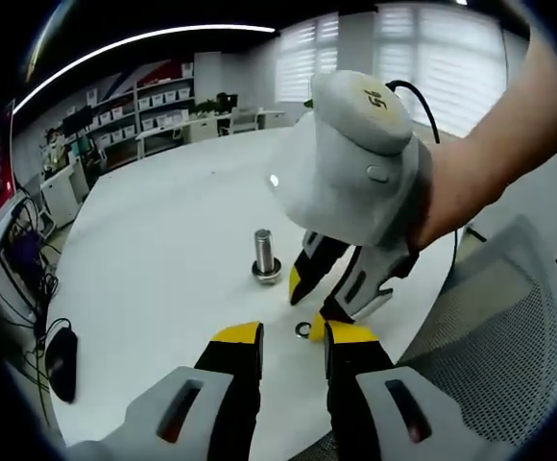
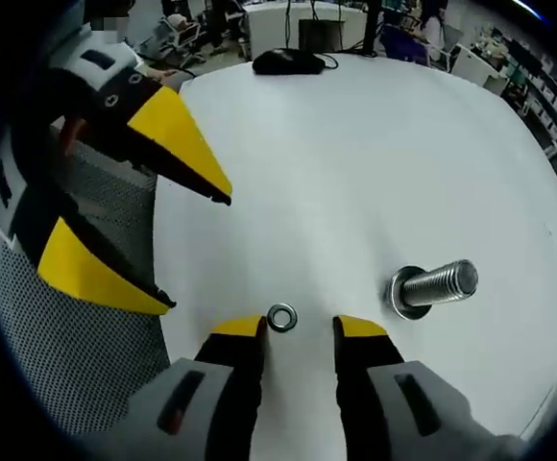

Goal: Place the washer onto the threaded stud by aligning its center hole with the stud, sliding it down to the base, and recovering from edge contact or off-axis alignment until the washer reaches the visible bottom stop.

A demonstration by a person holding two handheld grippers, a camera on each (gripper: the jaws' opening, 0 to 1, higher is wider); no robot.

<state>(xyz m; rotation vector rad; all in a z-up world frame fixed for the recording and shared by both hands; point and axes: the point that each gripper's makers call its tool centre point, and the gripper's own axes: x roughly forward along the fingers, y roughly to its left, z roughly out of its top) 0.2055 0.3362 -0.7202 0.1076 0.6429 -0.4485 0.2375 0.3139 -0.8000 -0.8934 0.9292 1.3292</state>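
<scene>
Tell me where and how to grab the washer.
Take the washer by its outer rim, with the right tool coming straight down, one tip on each side. It lies flat on the table, so only the thin edge offers a hold. The open tips already flank it; the stud stands apart.

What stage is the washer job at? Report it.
Done: nothing yet; the stud stands bare on the table. In hand: the right gripper, jaws open, straddles the washer, which lies flat on the table. Left: grip it, lift, thread it over the stud, slide down.
</scene>
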